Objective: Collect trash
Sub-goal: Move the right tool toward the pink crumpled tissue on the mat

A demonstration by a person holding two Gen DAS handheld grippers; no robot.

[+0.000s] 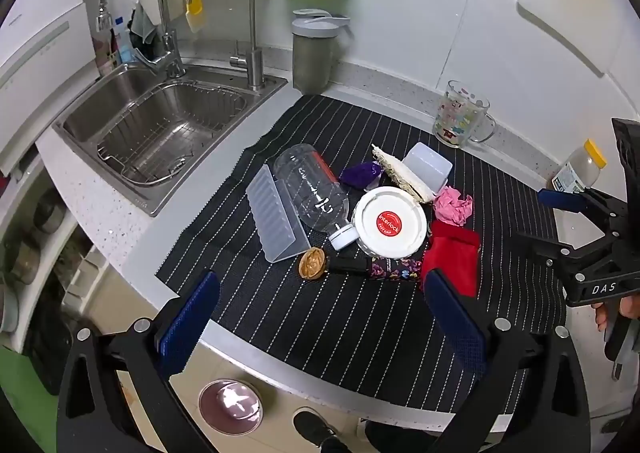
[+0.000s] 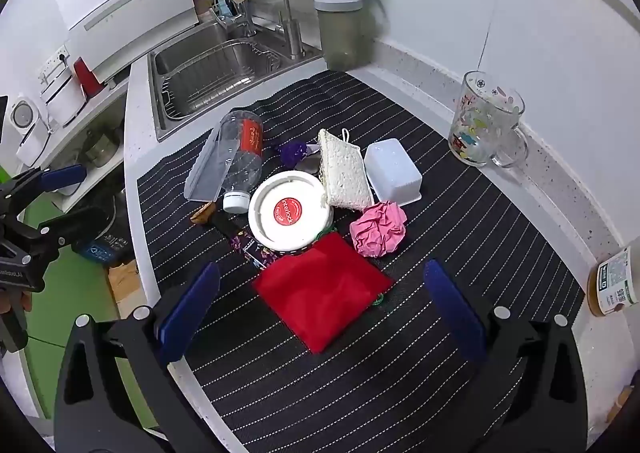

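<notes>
Pink paper wad (image 2: 378, 229) lies ahead, between right gripper's (image 2: 320, 309) spread fingers (image 2: 454, 309).

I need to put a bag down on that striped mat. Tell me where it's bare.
Bare: the striped mat's near strip, between the red pouch and the counter edge, and the far right corner between white tub and glass mug. Crowded: the middle, where bottle, white lid and pink paper cluster.

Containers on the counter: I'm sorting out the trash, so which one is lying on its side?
The clear plastic bottle with the white cap and red label. It lies flat on the striped mat, while the glass mug and grey shaker cup stand upright.
</notes>
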